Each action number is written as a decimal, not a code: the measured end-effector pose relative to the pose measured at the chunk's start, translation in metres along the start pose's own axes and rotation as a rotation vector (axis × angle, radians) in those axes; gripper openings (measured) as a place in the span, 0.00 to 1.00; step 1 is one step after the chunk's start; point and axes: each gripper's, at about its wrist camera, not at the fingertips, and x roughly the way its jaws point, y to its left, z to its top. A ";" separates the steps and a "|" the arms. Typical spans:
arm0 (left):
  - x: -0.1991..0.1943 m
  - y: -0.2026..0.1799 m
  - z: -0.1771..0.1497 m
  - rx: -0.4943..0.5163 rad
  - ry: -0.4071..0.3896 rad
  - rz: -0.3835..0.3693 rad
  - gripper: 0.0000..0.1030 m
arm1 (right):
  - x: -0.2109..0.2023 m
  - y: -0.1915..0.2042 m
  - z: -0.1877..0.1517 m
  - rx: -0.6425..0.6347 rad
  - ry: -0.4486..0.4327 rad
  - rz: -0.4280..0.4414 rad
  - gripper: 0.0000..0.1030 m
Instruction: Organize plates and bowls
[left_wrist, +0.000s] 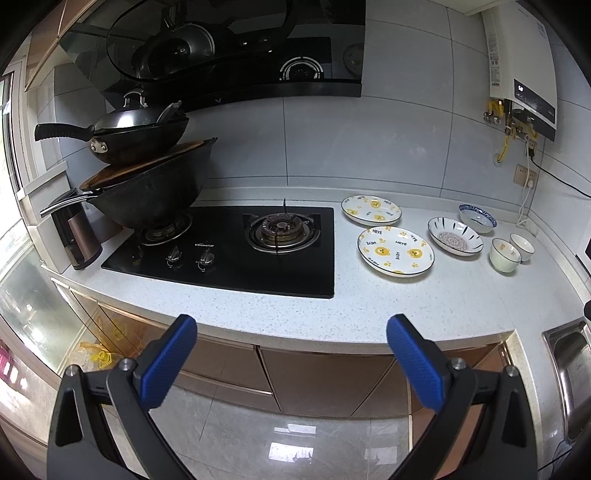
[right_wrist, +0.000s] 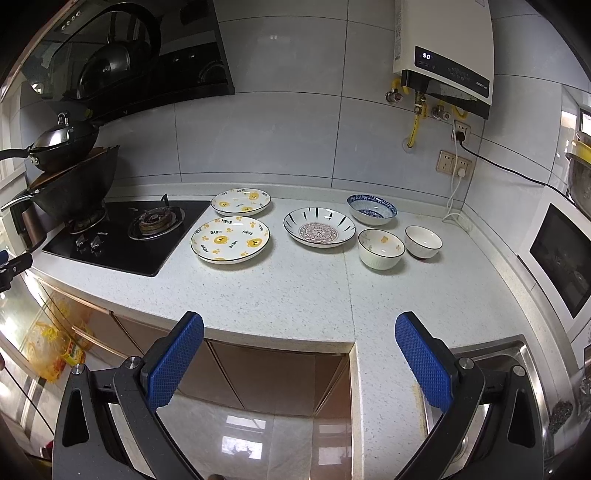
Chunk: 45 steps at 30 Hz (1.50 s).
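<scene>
Pre-grasp; nothing stacked yet. Left gripper (left_wrist: 291, 363) and right gripper (right_wrist: 299, 363): fingers spread wide, empty, short of desk (right_wrist: 295, 291) edge. Two bear plates (right_wrist: 230, 239) (right_wrist: 241, 201), mandala plate (right_wrist: 319, 232), blue bowl (right_wrist: 372, 209), two small bowls (right_wrist: 381, 247) (right_wrist: 423, 242) apart on desk, right of stove (right_wrist: 125, 236). Next, prob.: reach in, grip a plate rim.

L hand-held gripper (left_wrist: 291, 363) wide open, empty, short of desk (left_wrist: 406, 306) edge. 2 bear plates (left_wrist: 395, 250), patterned plate (left_wrist: 455, 236), 3 bowls (left_wrist: 504, 254) R of hob (left_wrist: 221, 247).

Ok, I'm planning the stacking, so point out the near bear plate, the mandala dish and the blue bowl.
near bear plate (right_wrist: 229, 239), right wrist view, its centre.
mandala dish (right_wrist: 318, 232), right wrist view, patterned middle.
blue bowl (right_wrist: 371, 210), right wrist view, inner well.
</scene>
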 end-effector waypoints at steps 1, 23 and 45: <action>0.000 0.000 0.000 0.001 0.001 -0.001 1.00 | 0.000 0.000 -0.001 0.000 -0.001 -0.001 0.99; -0.001 -0.015 0.001 0.013 0.006 0.012 1.00 | 0.008 -0.008 -0.003 0.000 0.003 0.024 0.99; 0.064 -0.038 0.031 -0.006 0.075 -0.098 1.00 | 0.068 0.002 0.027 -0.035 0.014 0.101 0.99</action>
